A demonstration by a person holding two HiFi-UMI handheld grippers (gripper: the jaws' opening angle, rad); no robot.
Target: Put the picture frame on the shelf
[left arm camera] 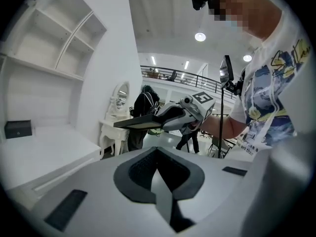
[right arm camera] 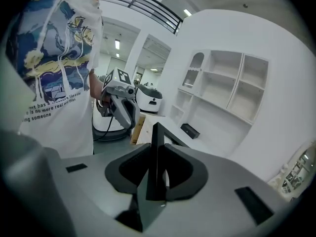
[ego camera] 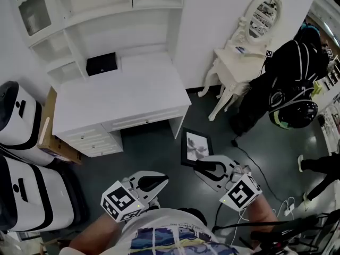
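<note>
The picture frame (ego camera: pixel 195 147), black with a pale print, hangs above the dark floor, gripped at its near edge by my right gripper (ego camera: pixel 204 166). In the right gripper view the picture frame (right arm camera: pixel 157 147) stands edge-on between the pads. My left gripper (ego camera: pixel 154 184) hovers lower left of it, shut with nothing in it; its pads (left arm camera: pixel 159 174) meet. From the left gripper view I see the right gripper carrying the picture frame (left arm camera: pixel 143 121) flat. The white desk (ego camera: pixel 127 92) with its shelf unit (ego camera: pixel 101 12) stands ahead to the left.
A small black box (ego camera: pixel 101 64) sits at the back of the desk. A white dressing table with an oval mirror (ego camera: pixel 249 41) stands on the right, with black bags and a helmet (ego camera: pixel 292 102) beside it. White machines (ego camera: pixel 21 142) and a cardboard box (ego camera: pixel 50 126) stand on the left. Cables (ego camera: pixel 287 206) lie at lower right.
</note>
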